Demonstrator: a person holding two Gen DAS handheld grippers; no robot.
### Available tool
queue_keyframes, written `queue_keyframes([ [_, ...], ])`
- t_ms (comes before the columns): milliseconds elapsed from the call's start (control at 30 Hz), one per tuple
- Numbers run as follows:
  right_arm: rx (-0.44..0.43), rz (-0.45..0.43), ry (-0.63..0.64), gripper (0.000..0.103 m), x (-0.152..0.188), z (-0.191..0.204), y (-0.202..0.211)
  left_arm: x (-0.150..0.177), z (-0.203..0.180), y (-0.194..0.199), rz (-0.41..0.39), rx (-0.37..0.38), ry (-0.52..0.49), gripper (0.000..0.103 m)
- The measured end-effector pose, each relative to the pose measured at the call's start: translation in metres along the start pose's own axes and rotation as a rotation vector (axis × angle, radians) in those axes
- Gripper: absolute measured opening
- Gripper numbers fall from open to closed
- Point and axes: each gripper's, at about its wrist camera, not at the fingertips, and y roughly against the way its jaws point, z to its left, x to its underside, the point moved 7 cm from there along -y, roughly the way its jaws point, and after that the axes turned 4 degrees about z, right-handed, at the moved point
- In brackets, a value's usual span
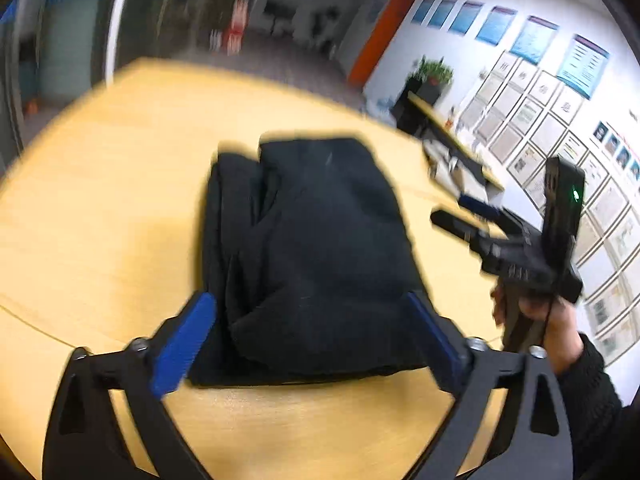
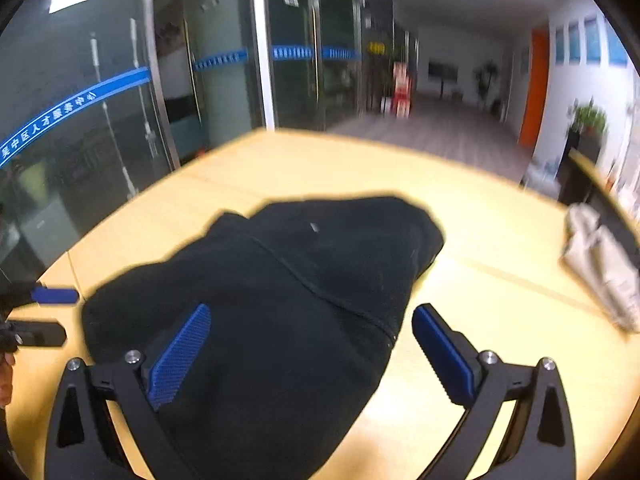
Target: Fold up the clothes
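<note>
A black garment [image 1: 304,240] lies folded in a thick bundle on the light wooden table [image 1: 100,200]. My left gripper [image 1: 308,340] hovers at its near edge, blue pads spread wide on either side, not pressing the cloth. In the right wrist view the same garment [image 2: 280,280] fills the middle of the table [image 2: 480,240]. My right gripper [image 2: 312,354] stands open over its near part, one pad above the cloth and the other beyond its right edge. The right gripper [image 1: 456,210], held by a hand, shows at the right of the left wrist view. The left gripper [image 2: 60,315] peeks in at the left edge.
A pale grey bundle [image 2: 604,264] lies near the table's right edge. Glass partitions [image 2: 120,120] stand behind the table's far edge, and a corridor runs beyond. A potted plant [image 1: 434,72] and a wall of framed notices are to the right.
</note>
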Motion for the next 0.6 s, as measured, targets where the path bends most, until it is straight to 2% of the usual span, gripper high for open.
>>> queue_keyframes([
  [67,0.015,-0.044,0.018,0.103,0.001,0.019,0.031,0.006,-0.015,0.031,-0.073,-0.046,-0.055,0.103],
  [133,0.025,-0.054,0.022,0.103,0.015,0.035,0.054,-0.002,-0.067,0.009,-0.098,-0.085,-0.083,0.103],
  [200,0.040,-0.034,0.020,0.103,0.030,0.049,0.064,0.003,-0.082,0.018,-0.091,-0.126,-0.119,0.103],
  [367,0.067,0.048,-0.042,0.103,0.076,0.063,0.068,0.046,-0.107,0.020,-0.046,-0.180,-0.164,0.103],
  [433,0.090,0.066,-0.055,0.103,0.093,0.061,0.068,0.072,-0.105,0.023,-0.036,-0.193,-0.162,0.103],
  [500,0.109,0.088,-0.066,0.103,0.111,0.059,0.070,0.082,-0.107,0.016,-0.034,-0.198,-0.151,0.103],
  [600,0.122,0.093,-0.074,0.103,0.121,0.063,0.069,0.091,-0.107,0.017,-0.030,-0.207,-0.136,0.103],
])
